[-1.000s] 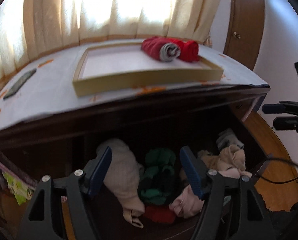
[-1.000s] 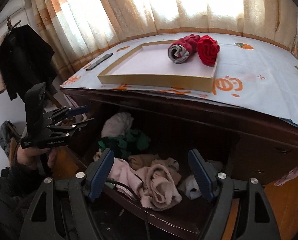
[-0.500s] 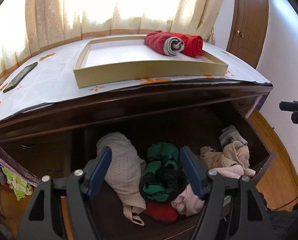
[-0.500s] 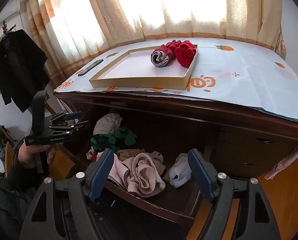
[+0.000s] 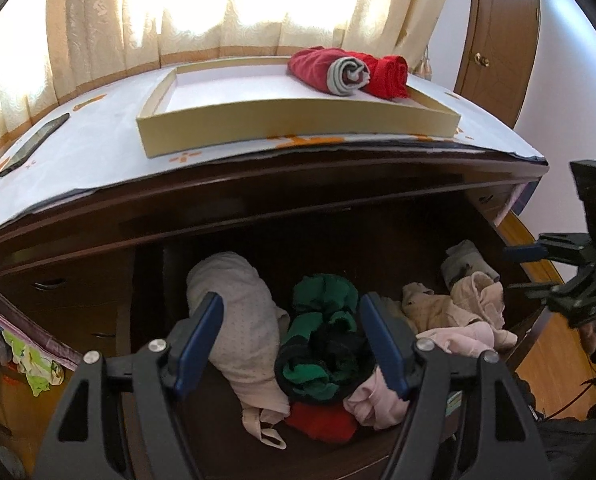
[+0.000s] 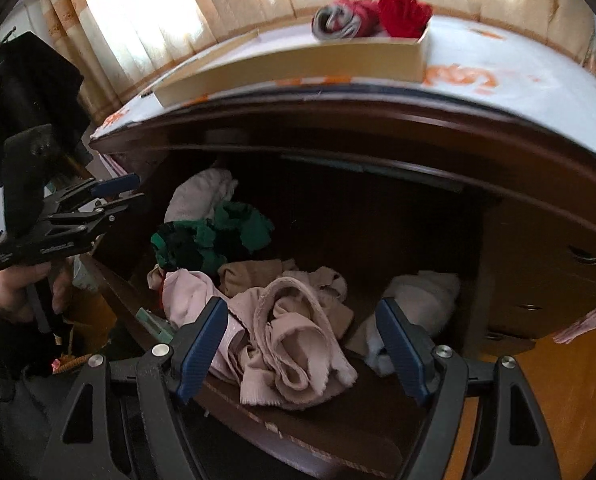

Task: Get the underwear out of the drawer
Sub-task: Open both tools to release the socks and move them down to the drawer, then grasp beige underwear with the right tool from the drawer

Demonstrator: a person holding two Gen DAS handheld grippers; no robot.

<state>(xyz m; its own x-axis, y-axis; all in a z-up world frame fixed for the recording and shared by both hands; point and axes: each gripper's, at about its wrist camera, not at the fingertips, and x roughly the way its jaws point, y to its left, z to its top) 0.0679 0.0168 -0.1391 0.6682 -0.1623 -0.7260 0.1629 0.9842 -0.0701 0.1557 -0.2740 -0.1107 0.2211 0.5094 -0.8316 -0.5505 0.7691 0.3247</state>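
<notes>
The dark wooden drawer (image 6: 298,428) stands pulled out, with loose garments inside. My right gripper (image 6: 301,312) is open just above a crumpled beige underwear piece (image 6: 294,340), without touching it. Pink cloth (image 6: 190,296) lies to its left and a white bundle (image 6: 421,300) to its right. My left gripper (image 5: 290,304) hangs open over a green and black piece (image 5: 321,336), with a white dotted garment (image 5: 238,304) at its left finger. A red piece (image 5: 321,420) and pink cloth (image 5: 377,396) lie nearer. Each view shows the other gripper beside the drawer: right gripper (image 5: 525,270), left gripper (image 6: 118,196).
On the cloth-covered top stands a shallow tan tray (image 5: 298,120) holding two rolled red garments (image 5: 337,68). A dark phone (image 5: 34,146) lies at the top's left. Shut drawers (image 6: 557,272) flank the open one. A black jacket (image 6: 30,92) hangs at left, and a wooden door (image 5: 497,40) stands at right.
My right gripper has sunk toward the drawer, so the beige piece is now close under its fingers and the tray shows edge-on. The left gripper has barely moved. Both stay open.
</notes>
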